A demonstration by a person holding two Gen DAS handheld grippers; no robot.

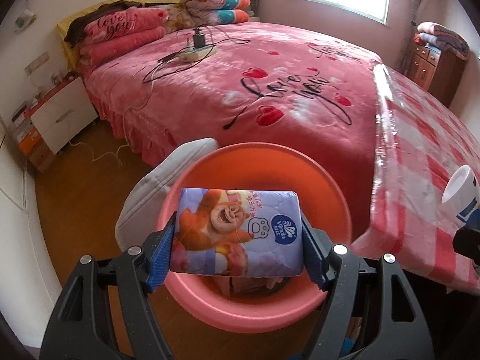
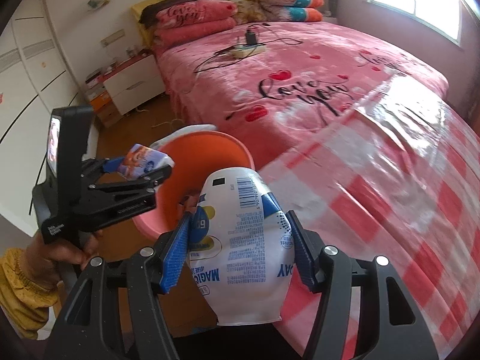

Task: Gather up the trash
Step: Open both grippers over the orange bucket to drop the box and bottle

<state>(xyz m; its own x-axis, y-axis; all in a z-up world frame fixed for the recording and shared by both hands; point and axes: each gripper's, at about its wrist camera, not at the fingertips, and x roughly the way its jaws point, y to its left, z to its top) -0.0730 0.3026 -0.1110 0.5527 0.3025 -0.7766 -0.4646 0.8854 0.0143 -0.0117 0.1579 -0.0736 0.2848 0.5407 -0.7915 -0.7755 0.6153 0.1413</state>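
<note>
My left gripper (image 1: pixel 238 234) is shut on a purple tissue pack (image 1: pixel 237 234) with a cartoon bear and holds it over the open pink bin (image 1: pixel 270 309). Some trash lies at the bin's bottom. In the right wrist view the left gripper (image 2: pixel 144 165) holds the tissue pack (image 2: pixel 147 163) above the pink bin (image 2: pixel 228 147). My right gripper (image 2: pixel 240 240) is shut on a squashed white and blue paper cup (image 2: pixel 243 249), just right of the bin, over the table's edge. The cup (image 1: pixel 460 192) shows at the right edge of the left wrist view.
A table with a red and white checked cover under clear plastic (image 2: pixel 390 210) is on the right. A bed with a pink "love you" blanket (image 1: pixel 255 84) lies behind the bin, with a power strip and cables (image 1: pixel 198 51) on it. A white lid (image 1: pixel 156 186) leans behind the bin.
</note>
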